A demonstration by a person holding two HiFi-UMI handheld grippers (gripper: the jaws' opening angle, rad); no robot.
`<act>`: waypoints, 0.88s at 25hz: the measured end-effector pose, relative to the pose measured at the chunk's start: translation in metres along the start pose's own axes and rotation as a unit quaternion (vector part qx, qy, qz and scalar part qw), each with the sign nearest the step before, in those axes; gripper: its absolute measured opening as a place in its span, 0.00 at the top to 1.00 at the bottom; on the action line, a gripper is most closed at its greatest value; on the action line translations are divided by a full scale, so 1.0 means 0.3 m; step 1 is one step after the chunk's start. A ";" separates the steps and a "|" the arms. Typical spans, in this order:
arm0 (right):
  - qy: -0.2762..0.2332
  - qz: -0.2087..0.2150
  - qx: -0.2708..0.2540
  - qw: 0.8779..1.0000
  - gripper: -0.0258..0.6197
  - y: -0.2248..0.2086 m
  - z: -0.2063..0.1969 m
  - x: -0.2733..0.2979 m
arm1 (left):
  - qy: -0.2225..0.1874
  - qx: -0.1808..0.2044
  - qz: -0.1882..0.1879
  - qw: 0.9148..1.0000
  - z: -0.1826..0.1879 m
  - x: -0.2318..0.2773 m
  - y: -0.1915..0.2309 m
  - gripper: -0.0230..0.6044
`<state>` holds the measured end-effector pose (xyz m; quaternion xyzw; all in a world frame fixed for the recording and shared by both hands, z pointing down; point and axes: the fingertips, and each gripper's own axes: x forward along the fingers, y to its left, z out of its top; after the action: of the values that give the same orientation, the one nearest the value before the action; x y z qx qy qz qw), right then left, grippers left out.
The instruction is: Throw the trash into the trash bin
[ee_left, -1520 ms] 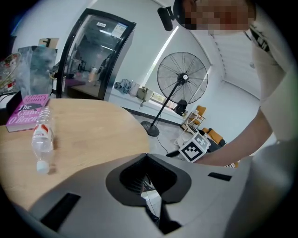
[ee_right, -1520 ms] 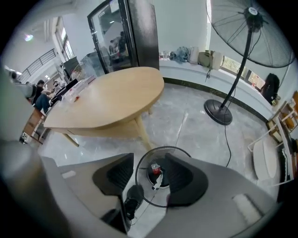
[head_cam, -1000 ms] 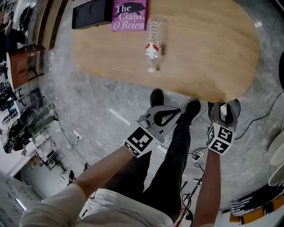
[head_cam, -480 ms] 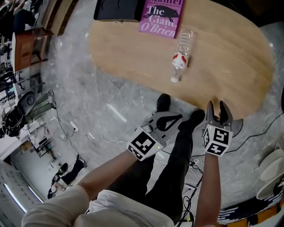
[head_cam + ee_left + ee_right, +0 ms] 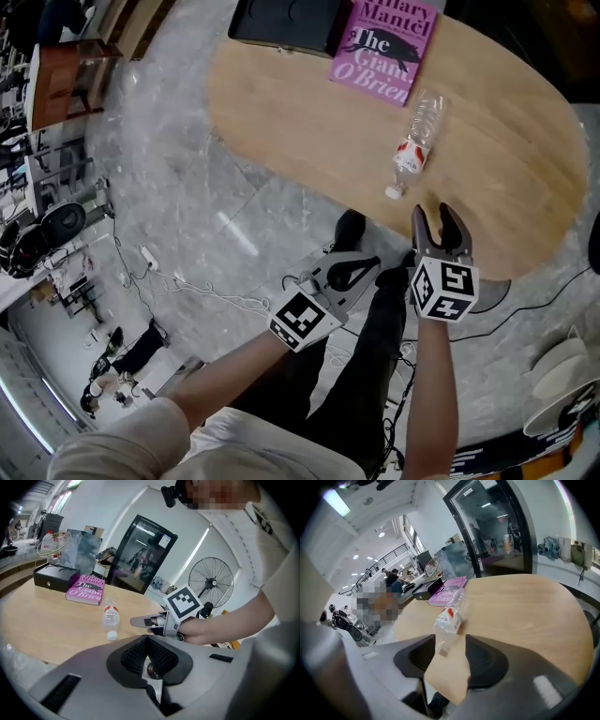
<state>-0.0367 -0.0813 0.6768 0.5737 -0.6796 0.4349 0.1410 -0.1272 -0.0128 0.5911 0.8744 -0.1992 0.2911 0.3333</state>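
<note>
Two grippers, only one working. Right gripper (image 5: 434, 221) has come up from off the table (image 5: 309, 103) edge and now sits over it, close on the bottle (image 5: 415, 143). Jaws are apart and opening, nothing btwn them yet. Bottle lies on its side on the table near the pink book (image 5: 384, 47), cap end toward the gap. Left gripper (image 5: 364, 268) trails low off the table, jaws together, empty. Reads as approach phase, grab next. No bin in any view.

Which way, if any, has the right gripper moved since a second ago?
Yes: the right gripper, jaws opening and empty, has advanced over the near edge of the light wooden oval table towards the clear plastic bottle.
</note>
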 end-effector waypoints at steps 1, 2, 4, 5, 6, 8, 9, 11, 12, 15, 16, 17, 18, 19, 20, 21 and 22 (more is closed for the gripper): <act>0.000 0.002 -0.001 1.000 0.63 0.013 0.011 0.019 | -0.001 -0.002 0.002 1.000 0.000 -0.005 0.014 0.96; 0.000 0.004 -0.002 1.000 0.63 0.025 0.021 0.038 | -0.003 -0.005 0.005 1.000 0.000 -0.010 0.027 0.96; 0.002 0.006 -0.003 1.000 0.60 0.046 0.035 0.073 | -0.006 -0.010 0.009 1.000 0.004 -0.022 0.054 0.96; 0.004 0.006 -0.003 1.000 0.58 0.055 0.039 0.089 | -0.008 -0.013 0.012 1.000 0.006 -0.029 0.068 0.96; 0.005 0.005 -0.002 1.000 0.56 0.063 0.042 0.106 | -0.009 -0.015 0.014 1.000 0.007 -0.035 0.082 0.96; 0.008 -0.002 0.000 1.000 0.53 0.073 0.043 0.138 | -0.011 -0.018 0.018 1.000 0.006 -0.049 0.110 0.96; 0.009 -0.008 0.002 1.000 0.51 0.076 0.043 0.154 | -0.011 -0.020 0.020 1.000 0.005 -0.055 0.124 0.96; 0.009 -0.020 0.008 1.000 0.44 0.076 0.040 0.183 | -0.013 -0.025 0.024 0.999 0.001 -0.067 0.151 0.96; 0.009 -0.025 0.011 1.000 0.43 0.076 0.037 0.196 | -0.013 -0.028 0.026 0.999 -0.002 -0.072 0.163 0.96; 0.015 -0.035 0.012 0.999 0.39 0.079 0.031 0.239 | -0.015 -0.035 0.032 0.999 -0.005 -0.082 0.198 0.96; 0.017 -0.039 0.011 0.999 0.37 0.080 0.031 0.251 | -0.015 -0.037 0.033 0.999 -0.005 -0.086 0.209 0.96; 0.018 -0.045 0.009 0.999 0.36 0.080 0.031 0.263 | -0.016 -0.038 0.034 0.999 -0.005 -0.090 0.220 0.96; 0.019 -0.052 0.007 0.998 0.35 0.079 0.032 0.274 | -0.016 -0.039 0.035 0.998 -0.005 -0.094 0.230 0.96; 0.019 -0.059 0.006 0.998 0.34 0.077 0.031 0.286 | -0.016 -0.039 0.036 0.998 -0.007 -0.097 0.241 0.96; 0.020 -0.068 0.006 0.997 0.34 0.072 0.031 0.298 | -0.016 -0.039 0.037 0.998 -0.009 -0.098 0.251 0.96; 0.021 -0.078 0.008 0.997 0.33 0.065 0.028 0.309 | -0.016 -0.040 0.038 0.998 -0.011 -0.098 0.260 0.96; 0.024 -0.088 0.010 0.996 0.33 0.058 0.024 0.320 | -0.016 -0.041 0.039 0.998 -0.013 -0.099 0.268 0.96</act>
<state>-0.0793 -0.1505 0.7312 0.6217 -0.6189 0.4411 0.1895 -0.1947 -0.0617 0.6118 0.8561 -0.2503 0.2809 0.3544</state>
